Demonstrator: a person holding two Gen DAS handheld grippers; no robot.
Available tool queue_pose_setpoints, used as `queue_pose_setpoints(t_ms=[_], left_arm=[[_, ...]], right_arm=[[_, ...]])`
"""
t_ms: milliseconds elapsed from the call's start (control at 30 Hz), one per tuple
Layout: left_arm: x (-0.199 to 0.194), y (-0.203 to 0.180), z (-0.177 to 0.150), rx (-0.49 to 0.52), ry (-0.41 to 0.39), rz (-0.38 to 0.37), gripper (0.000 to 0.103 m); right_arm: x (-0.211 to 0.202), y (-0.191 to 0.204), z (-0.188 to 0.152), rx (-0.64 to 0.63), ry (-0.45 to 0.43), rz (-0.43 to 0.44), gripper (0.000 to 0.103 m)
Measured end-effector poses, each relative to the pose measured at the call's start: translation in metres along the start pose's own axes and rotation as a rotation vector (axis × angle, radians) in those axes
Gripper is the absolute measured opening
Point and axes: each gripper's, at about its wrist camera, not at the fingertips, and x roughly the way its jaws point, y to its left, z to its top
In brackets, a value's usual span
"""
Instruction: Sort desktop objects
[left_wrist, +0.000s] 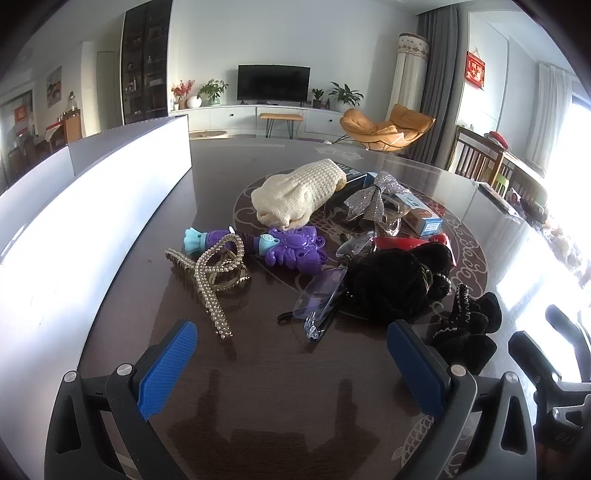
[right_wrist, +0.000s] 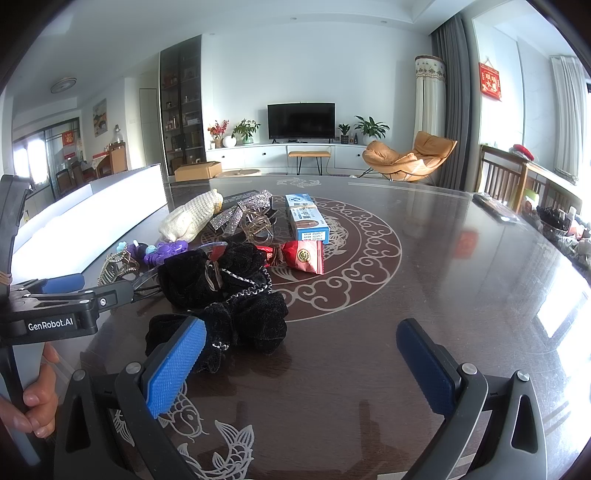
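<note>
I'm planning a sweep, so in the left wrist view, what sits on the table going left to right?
white box → pearl hair claw → purple butterfly toy → clear glasses → black velvet scrunchie → black velvet bow

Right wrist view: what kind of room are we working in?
Most likely a home living room: a TV on a white media cabinet, an orange lounge chair, and a dark dining table with clutter.

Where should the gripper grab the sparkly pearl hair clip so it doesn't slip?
Probably the long pearl-covered arm of the pearl hair clip. It lies flat, stretching toward the open left gripper, with bare table on both sides. Come from above, one finger on each side of that narrow arm; the curved teeth look harder to pinch.
</note>
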Motion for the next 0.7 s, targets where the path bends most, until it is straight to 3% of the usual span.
queue_pose_setpoints(t_ms=[700], left_arm=[[0.0021,0.0027,0.0010,-0.013,0.008,-0.012,0.103]], right_arm=[[-0.0005,0.0001,-0.0001,0.000,0.001,0.000,0.103]])
